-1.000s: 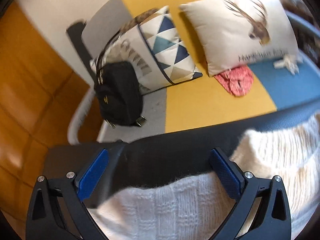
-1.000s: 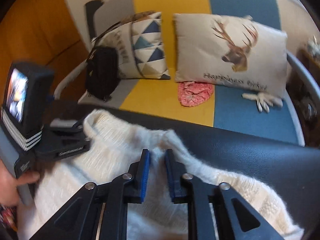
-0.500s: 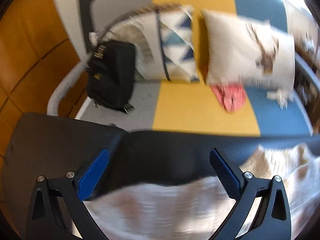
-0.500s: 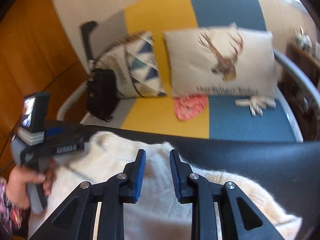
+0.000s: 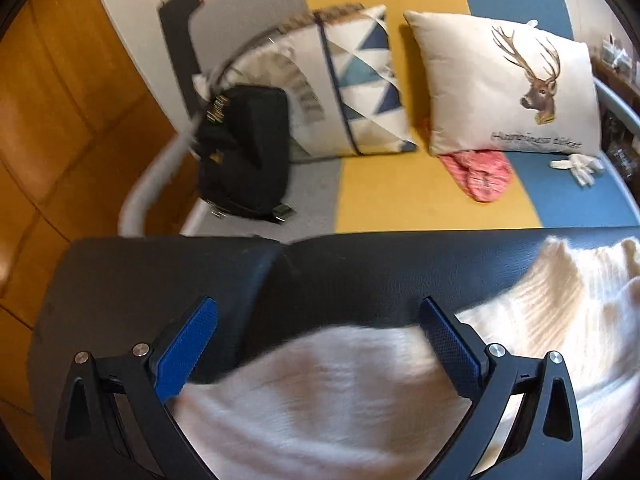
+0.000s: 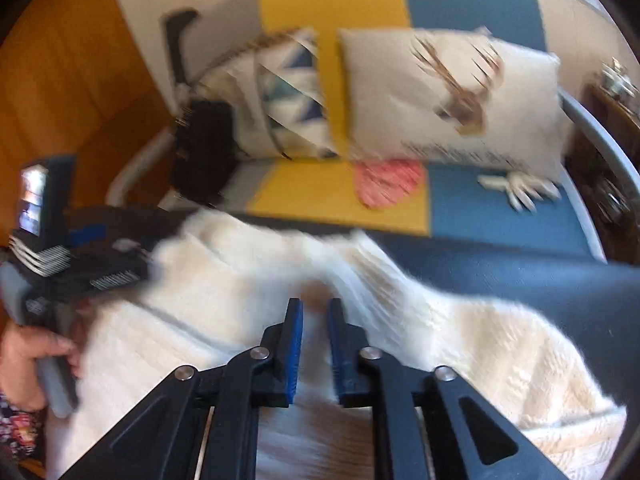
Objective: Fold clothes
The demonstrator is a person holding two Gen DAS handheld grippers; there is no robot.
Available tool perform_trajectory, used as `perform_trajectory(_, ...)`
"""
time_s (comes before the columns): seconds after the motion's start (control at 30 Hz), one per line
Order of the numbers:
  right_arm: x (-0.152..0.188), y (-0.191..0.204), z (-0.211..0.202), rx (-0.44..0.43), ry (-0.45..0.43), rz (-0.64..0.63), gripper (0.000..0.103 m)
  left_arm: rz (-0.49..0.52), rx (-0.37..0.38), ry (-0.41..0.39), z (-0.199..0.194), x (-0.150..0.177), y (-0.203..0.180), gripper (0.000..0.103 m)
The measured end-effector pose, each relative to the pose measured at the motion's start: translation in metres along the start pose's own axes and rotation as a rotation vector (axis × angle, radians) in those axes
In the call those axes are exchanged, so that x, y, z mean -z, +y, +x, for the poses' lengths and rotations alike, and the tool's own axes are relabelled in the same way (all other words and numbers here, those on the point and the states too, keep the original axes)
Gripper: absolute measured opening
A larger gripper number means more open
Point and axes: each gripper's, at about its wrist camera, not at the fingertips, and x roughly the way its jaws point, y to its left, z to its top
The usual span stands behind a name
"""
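Note:
A white knit sweater lies spread on a black leather surface. My left gripper stands wide open just above the sweater's left edge, its blue pads apart with nothing pinched. In the right wrist view the sweater rises in a blurred fold towards my right gripper. That gripper's jaws are nearly together, with cream fabric between them. A person's hand holds the left gripper at the sweater's left side.
Beyond the black surface is a sofa in grey, yellow and blue. On it are a triangle-pattern pillow, a deer pillow, a black bag, a pink cloth and a white glove. A wooden wall stands left.
The right gripper's jaws have narrowed onto the sweater, and a fold has risen in front of it. The left gripper has stayed open while its view swung over the sweater's edge.

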Motion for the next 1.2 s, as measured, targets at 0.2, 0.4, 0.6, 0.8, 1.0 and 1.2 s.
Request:
perform_trajectory(0.2,-0.021,0.067,0.029,-0.126,0.046,-0.137,0.014,-0.061,-0.001,-0.024,-0.006,0.012,0.021,0.103)
perform_trajectory(0.4,-0.021,0.083,0.073,-0.101,0.131,-0.146,0.010,-0.131,0.047,0.013,0.011,0.017,0.029,0.103)
perform_trajectory(0.6,-0.025,0.070,0.077,-0.023,0.080,-0.060,0.005,-0.225,0.132,0.061,0.025,0.022,0.041,0.103)
perform_trajectory(0.8,-0.029,0.059,0.079,0.001,0.061,-0.020,0.005,-0.244,0.137,0.064,0.028,0.025,0.040,0.103)
perform_trajectory(1.0,-0.028,0.038,0.025,-0.109,-0.058,0.027,0.019,-0.251,0.149,0.063,0.030,0.025,0.043,0.103)
perform_trajectory(1.2,-0.011,0.012,-0.012,0.094,-0.053,-0.007,0.019,-0.263,0.159,0.064,0.031,0.025,0.046,0.103)
